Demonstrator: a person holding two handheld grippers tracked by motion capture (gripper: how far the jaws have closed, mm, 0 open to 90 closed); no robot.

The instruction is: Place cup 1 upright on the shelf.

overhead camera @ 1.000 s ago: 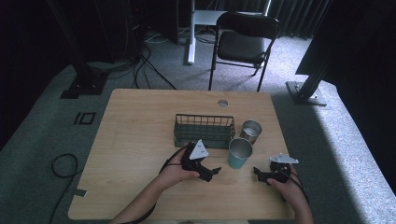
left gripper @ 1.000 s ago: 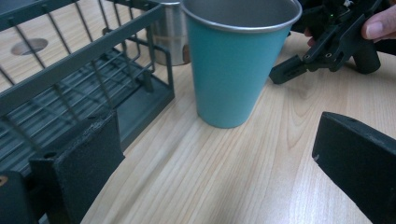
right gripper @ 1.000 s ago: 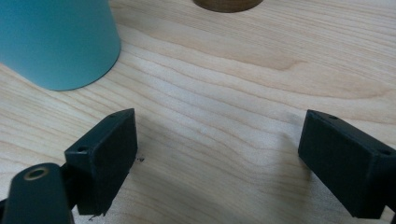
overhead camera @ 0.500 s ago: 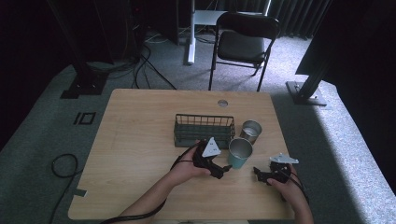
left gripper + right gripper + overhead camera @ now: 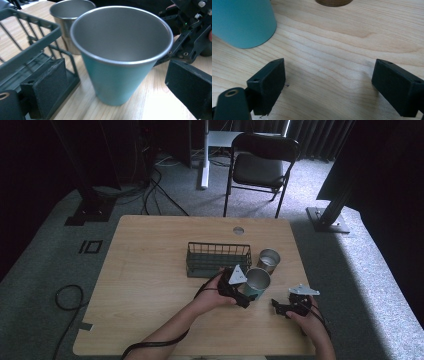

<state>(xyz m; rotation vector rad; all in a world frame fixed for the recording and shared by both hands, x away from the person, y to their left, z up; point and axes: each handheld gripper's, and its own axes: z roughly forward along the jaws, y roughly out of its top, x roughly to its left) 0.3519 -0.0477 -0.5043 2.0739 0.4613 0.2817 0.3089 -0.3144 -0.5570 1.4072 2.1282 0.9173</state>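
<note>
— Teal cup (image 5: 117, 75): where from the tongs?
— Upright near the table's (image 5: 150, 270) right front, between the left gripper's (image 5: 117, 100) open jaws. Right gripper (image 5: 325, 85), gaping and empty, sits farther off.

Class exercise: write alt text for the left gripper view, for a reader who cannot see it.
A teal metal cup stands upright on the wooden table between the left gripper's open black jaws. A plain steel cup stands behind it, a dark wire basket to the left, the other gripper at upper right.
</note>
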